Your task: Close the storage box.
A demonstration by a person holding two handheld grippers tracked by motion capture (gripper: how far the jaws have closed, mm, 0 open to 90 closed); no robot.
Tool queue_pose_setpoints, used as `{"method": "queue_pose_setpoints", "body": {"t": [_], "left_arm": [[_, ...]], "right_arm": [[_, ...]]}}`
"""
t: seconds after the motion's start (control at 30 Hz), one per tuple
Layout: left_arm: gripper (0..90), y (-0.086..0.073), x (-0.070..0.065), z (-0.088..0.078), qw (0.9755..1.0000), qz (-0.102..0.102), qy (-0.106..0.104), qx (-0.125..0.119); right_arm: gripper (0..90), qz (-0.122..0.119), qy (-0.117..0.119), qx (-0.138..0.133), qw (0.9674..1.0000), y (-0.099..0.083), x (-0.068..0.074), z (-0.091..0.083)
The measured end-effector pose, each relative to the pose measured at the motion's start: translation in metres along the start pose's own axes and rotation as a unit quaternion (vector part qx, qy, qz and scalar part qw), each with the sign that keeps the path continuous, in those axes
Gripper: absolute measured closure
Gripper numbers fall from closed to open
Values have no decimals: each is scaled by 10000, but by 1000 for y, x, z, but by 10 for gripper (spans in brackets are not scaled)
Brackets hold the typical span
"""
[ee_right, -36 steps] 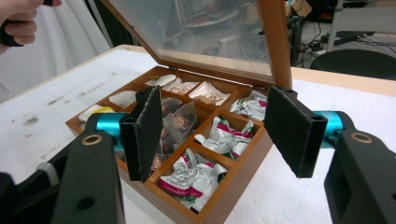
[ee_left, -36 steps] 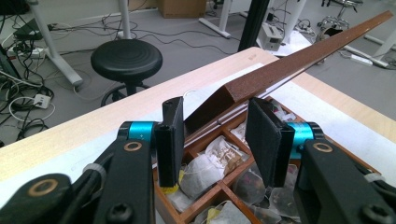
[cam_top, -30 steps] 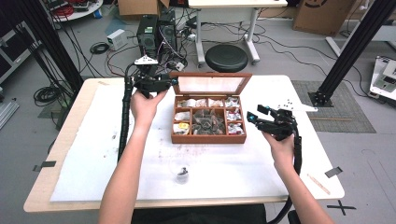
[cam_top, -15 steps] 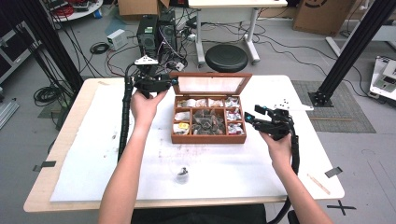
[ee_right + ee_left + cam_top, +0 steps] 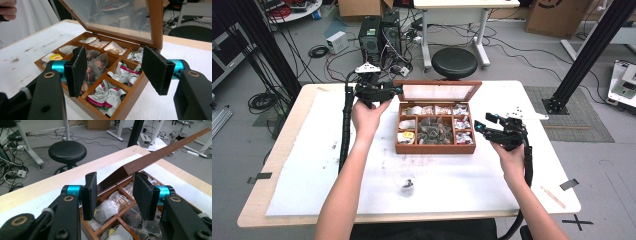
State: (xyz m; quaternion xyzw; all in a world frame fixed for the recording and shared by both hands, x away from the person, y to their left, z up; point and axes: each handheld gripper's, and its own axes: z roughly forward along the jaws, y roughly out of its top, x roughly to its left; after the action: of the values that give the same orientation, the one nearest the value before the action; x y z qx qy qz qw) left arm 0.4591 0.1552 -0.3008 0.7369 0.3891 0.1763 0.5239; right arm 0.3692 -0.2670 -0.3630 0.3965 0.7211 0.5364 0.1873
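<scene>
A brown wooden tea box [image 5: 435,148] with a glass-paned hinged lid [image 5: 439,91] sits at the middle of the white-covered table [image 5: 302,165], its lid standing open toward the far edge. The compartments hold tea bags: pale paper sachets along the back row, a heap of grey pyramid bags [image 5: 96,62] in the centre, and red-and-green foil packets [image 5: 106,96] on the side nearest the right gripper.

The left gripper [image 5: 115,192] hovers at the box's far left corner, beside the lid's end. Its jaws have just been opening and now stand apart, with the lid's wooden edge [image 5: 150,160] between them but clear of both pads.

The right gripper [image 5: 116,66] is held just off the box's right side, jaws spread wide with nothing gripped.

A small crumpled wrapper [image 5: 407,184] lies on the table in front of the box, well apart from it.
</scene>
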Motion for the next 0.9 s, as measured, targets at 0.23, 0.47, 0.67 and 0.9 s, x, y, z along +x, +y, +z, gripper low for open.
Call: {"method": "queue_pose_setpoints", "body": {"t": [0.23, 0.47, 0.67, 0.9], "left_arm": [[522, -7, -5, -2, 9999, -105, 11, 81], [502, -19, -10, 0, 9997, -193, 42, 169], [497, -29, -13, -2, 9994, -283, -1, 176], [496, -40, -16, -4, 9993, -339, -26, 153]], "right_arm": [[380, -28, -33, 6, 10000, -1, 0, 0], [380, -73, -97, -27, 9999, -3, 3, -4], [380, -197, -183, -77, 9996, -6, 8, -9], [374, -303, -297, -153, 9990, -7, 15, -17]]}}
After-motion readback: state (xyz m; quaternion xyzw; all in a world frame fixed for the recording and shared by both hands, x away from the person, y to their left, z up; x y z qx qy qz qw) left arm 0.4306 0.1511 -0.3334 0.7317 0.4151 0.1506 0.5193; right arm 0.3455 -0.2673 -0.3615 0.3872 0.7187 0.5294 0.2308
